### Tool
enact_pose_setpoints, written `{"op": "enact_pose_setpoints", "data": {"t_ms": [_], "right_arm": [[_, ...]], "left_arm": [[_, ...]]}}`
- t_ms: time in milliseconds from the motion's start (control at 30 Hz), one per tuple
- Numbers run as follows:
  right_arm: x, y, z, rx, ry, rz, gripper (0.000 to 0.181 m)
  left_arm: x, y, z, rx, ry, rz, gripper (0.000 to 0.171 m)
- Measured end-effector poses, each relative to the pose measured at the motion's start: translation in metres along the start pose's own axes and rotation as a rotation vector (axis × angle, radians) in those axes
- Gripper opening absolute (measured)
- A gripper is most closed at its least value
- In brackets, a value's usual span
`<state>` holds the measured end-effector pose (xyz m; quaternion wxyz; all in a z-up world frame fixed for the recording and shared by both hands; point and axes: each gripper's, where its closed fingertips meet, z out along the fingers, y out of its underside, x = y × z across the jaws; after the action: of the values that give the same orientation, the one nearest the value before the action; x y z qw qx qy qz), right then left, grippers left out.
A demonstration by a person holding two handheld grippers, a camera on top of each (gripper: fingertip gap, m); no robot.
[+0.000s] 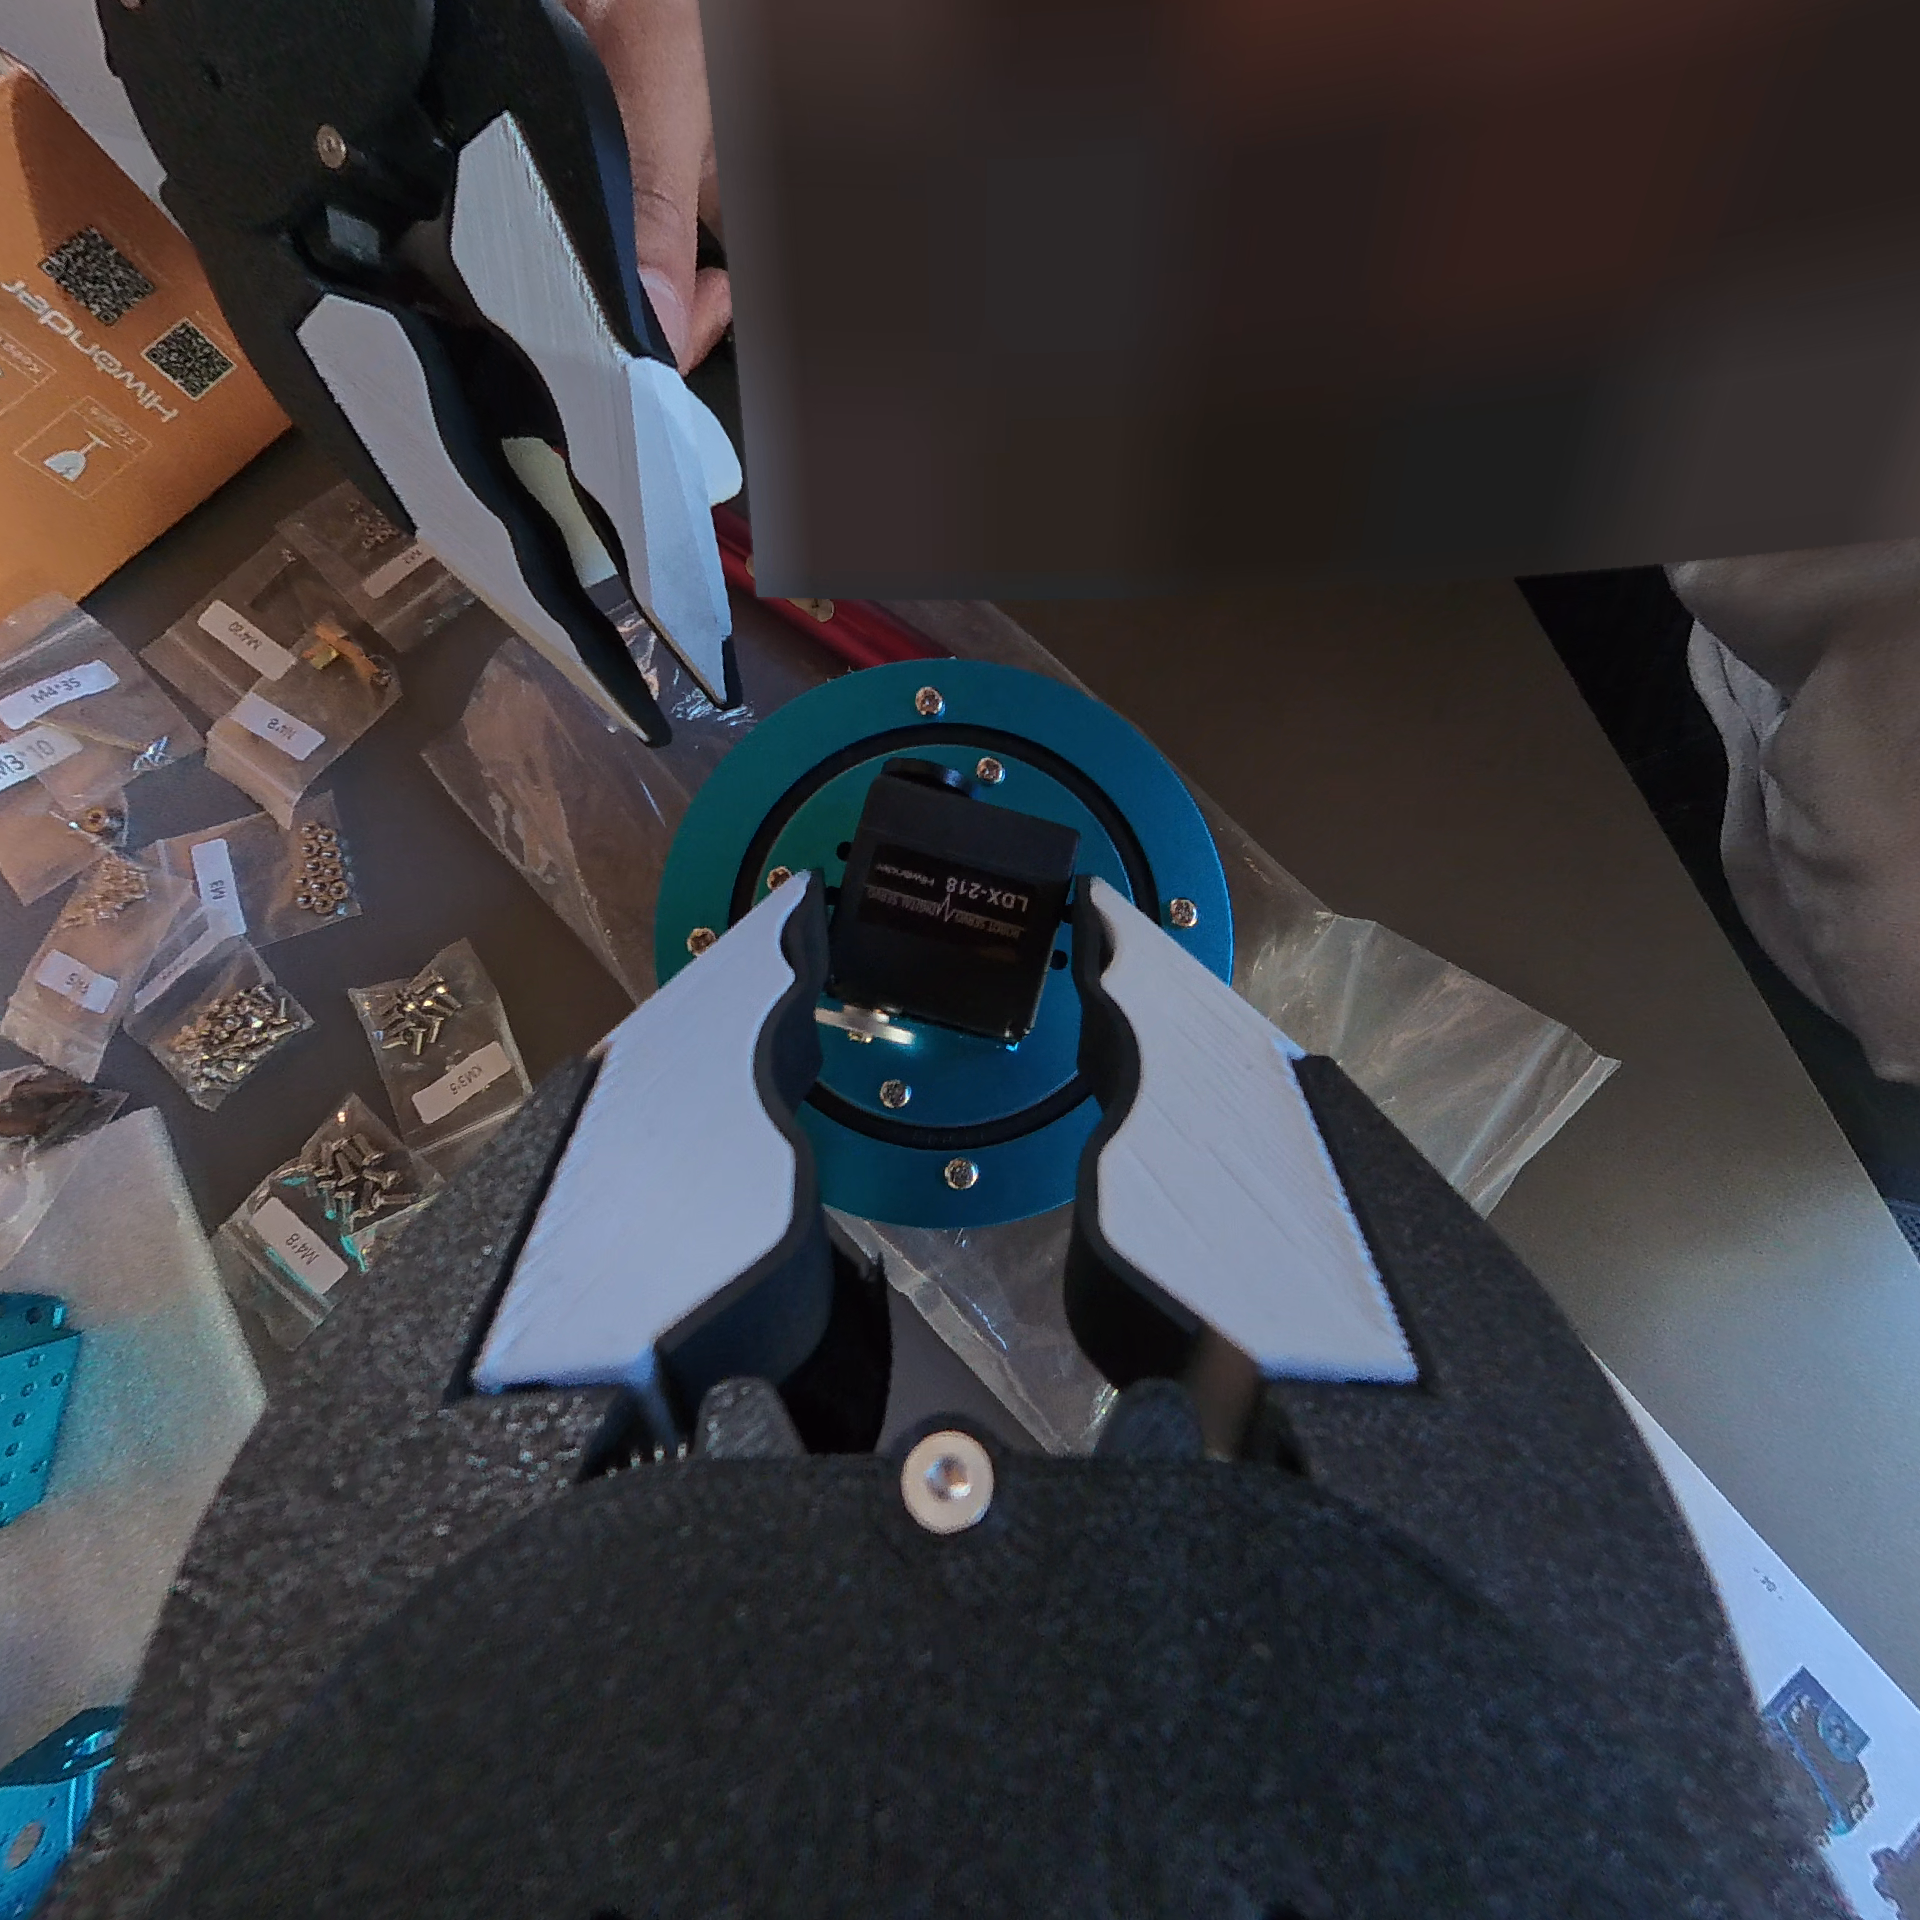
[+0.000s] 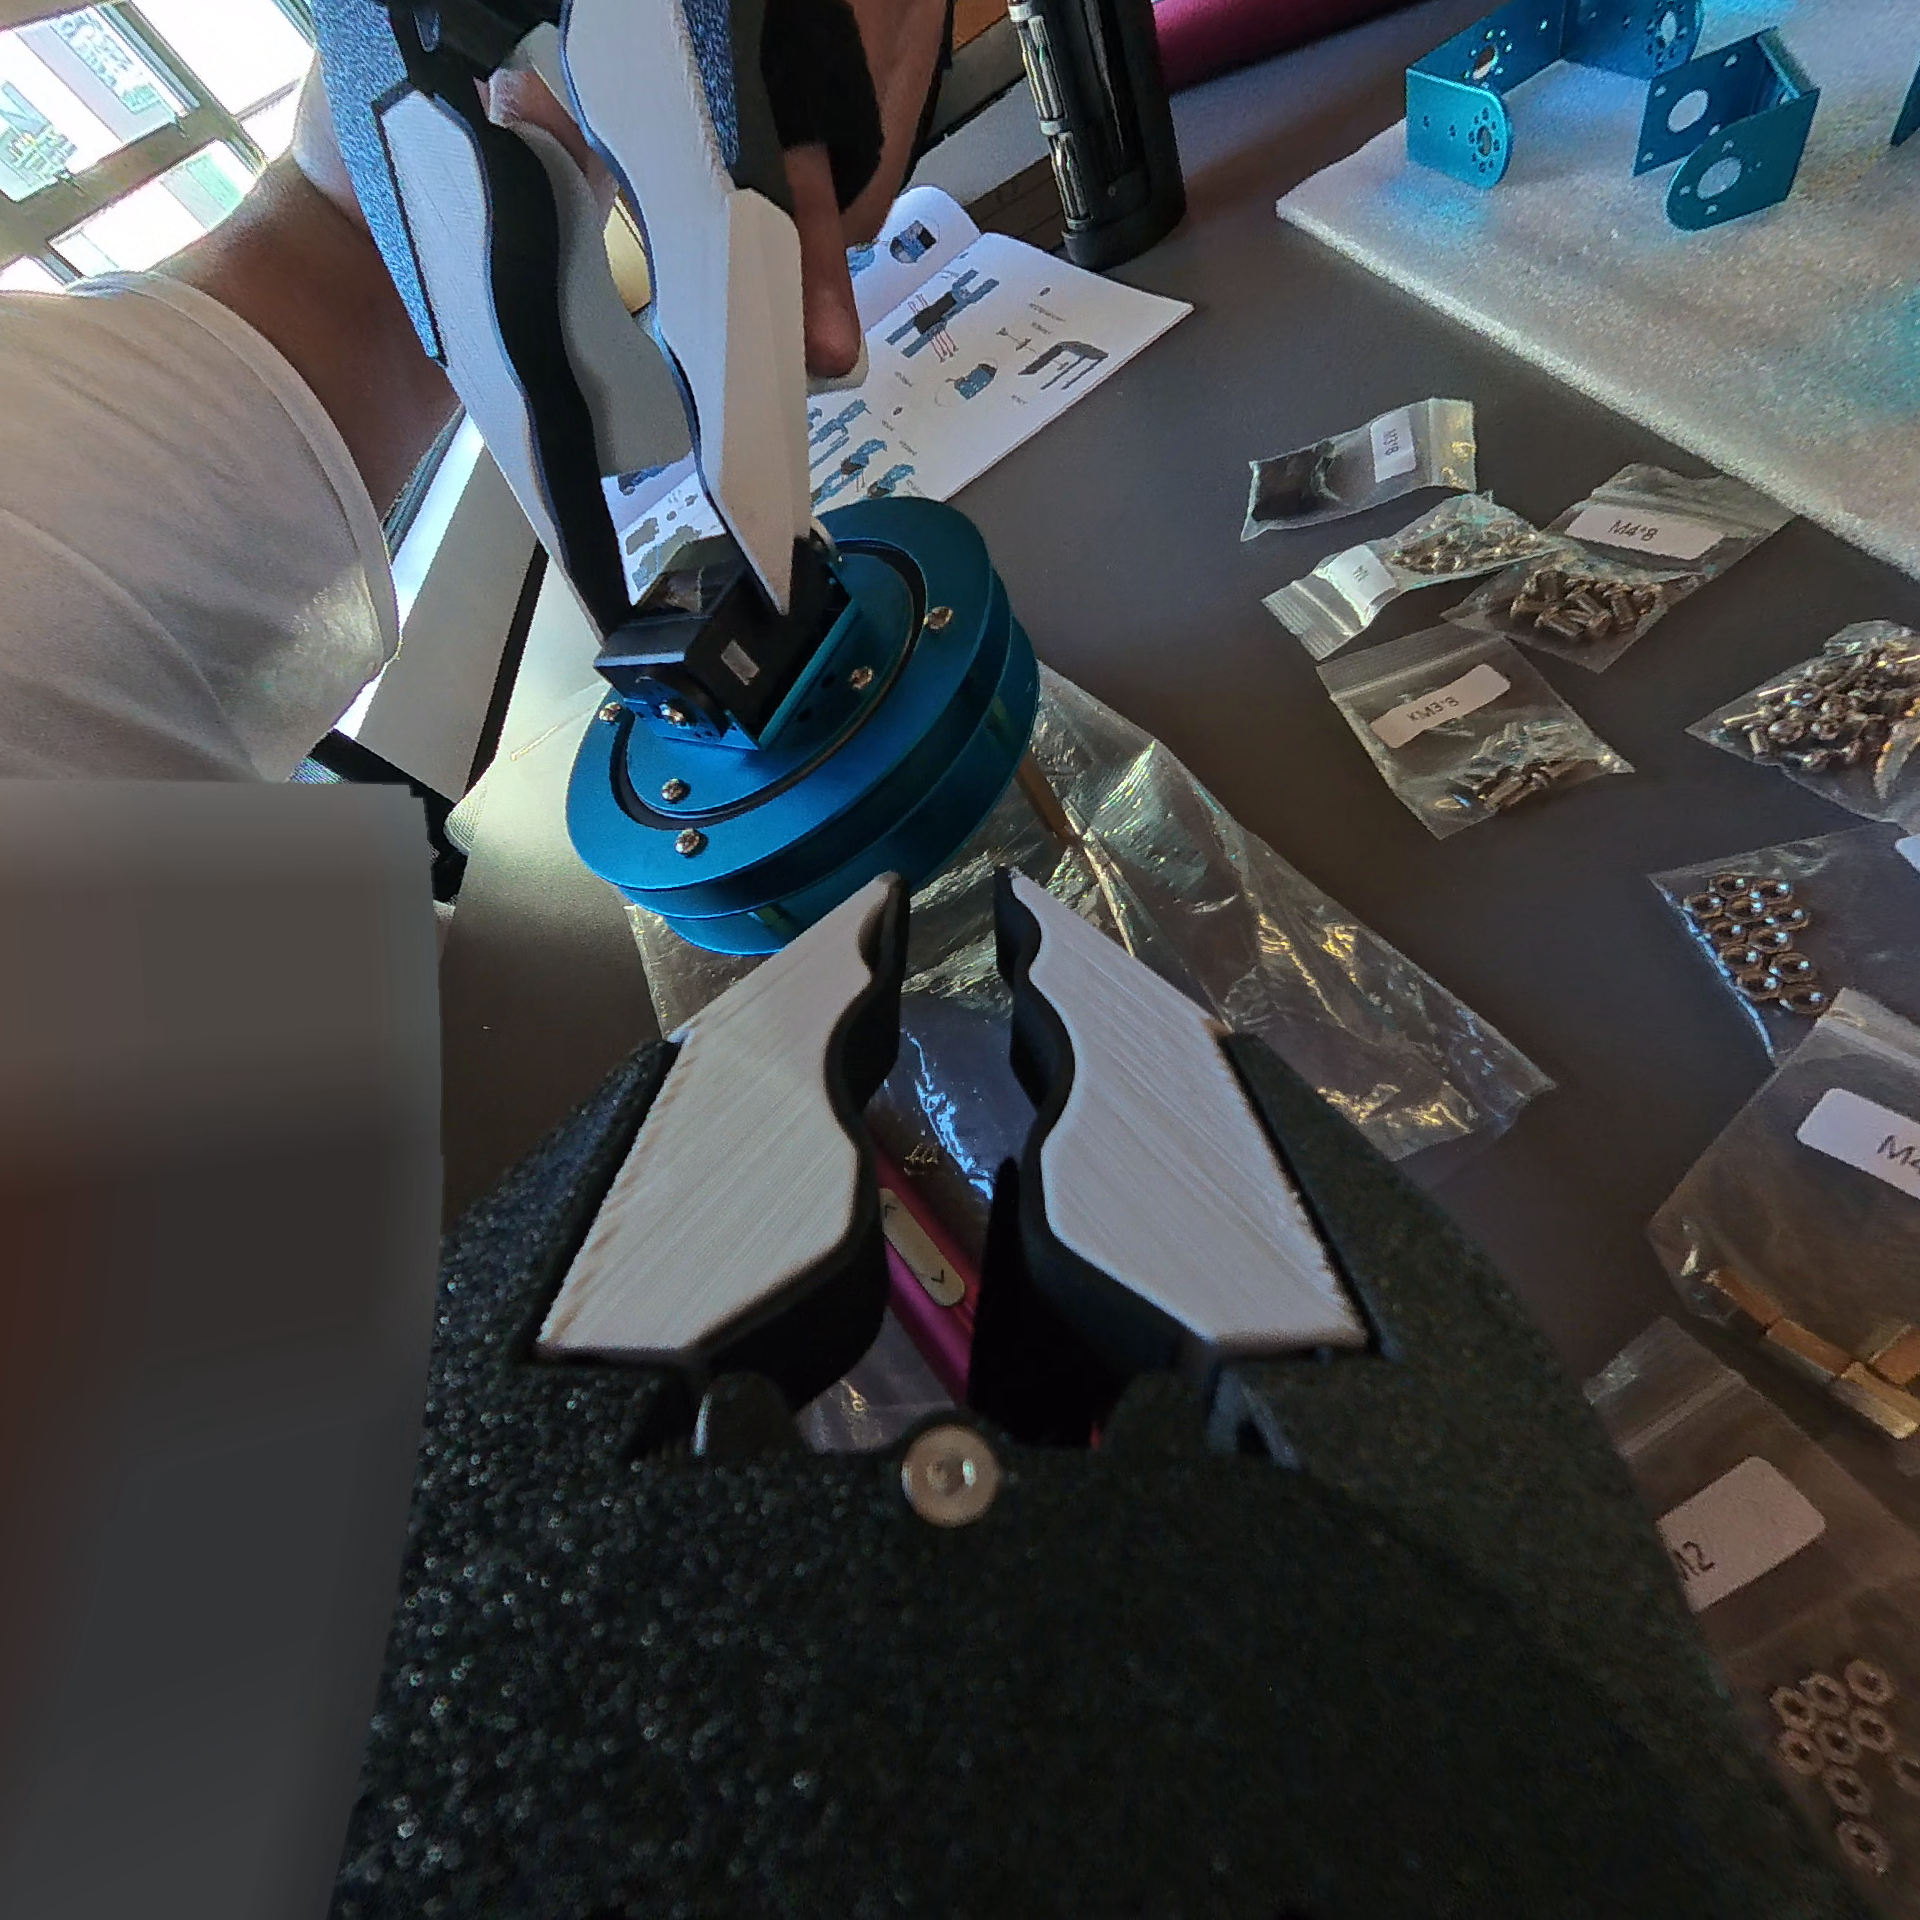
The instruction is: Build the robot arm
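A black servo (image 1: 956, 935) stands on a round blue metal base (image 1: 727, 831) that rests on a clear plastic bag. My left gripper (image 1: 945, 883) is shut on the servo, one finger on each side. The right wrist view shows the left gripper (image 2: 696, 613) coming down from above onto the servo (image 2: 727, 655) and the base (image 2: 831, 831). My right gripper (image 2: 951, 899) hovers just in front of the base with only a narrow gap between its tips and nothing in it. It also shows in the left wrist view (image 1: 694, 717). A pink tool handle (image 2: 925, 1257) lies beneath it.
Several small bags of screws and nuts (image 2: 1455, 727) lie on the dark table (image 2: 1195, 520). Blue brackets (image 2: 1662, 114) sit on white foam at the back. An instruction sheet (image 2: 997, 322), a black tool case (image 2: 1112, 125) and an orange box (image 1: 94, 312) are nearby.
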<state>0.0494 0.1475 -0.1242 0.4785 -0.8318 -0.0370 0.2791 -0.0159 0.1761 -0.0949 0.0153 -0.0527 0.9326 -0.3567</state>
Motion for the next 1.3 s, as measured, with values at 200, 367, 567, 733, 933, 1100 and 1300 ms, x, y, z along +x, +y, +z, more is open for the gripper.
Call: {"op": "enact_pose_setpoints", "data": {"t_ms": [200,367,567,733,933,1100,1300], "right_arm": [[-0.001,0.0,0.0,-0.001,0.0,-0.002,0.014],[0.0,-0.008,-0.007,0.031,0.021,-0.024,0.015],[-0.004,-0.023,-0.018,0.097,0.05,-0.079,0.016],[-0.008,-0.021,-0.018,0.061,0.236,-0.259,0.022],[-0.034,0.002,-0.023,-0.11,0.719,-0.442,0.016],[-0.083,0.032,0.001,-0.091,0.792,-0.25,0.03],[-0.108,0.053,0.033,0.025,0.736,-0.003,0.04]], "left_arm": [[0.0,0.003,-0.002,-0.015,-0.009,-0.01,0.051],[0.002,0.003,-0.021,-0.004,-0.08,-0.061,0.065],[0.039,-0.001,-0.066,0.192,-0.245,-0.147,0.063],[0.107,0.021,-0.081,0.368,-0.429,-0.295,0.058],[0.186,0.064,-0.074,0.409,-0.594,-0.422,0.049],[0.214,0.076,-0.055,0.407,-0.562,-0.429,0.047],[0.236,0.07,-0.046,0.442,-0.66,-0.316,0.046]]}}
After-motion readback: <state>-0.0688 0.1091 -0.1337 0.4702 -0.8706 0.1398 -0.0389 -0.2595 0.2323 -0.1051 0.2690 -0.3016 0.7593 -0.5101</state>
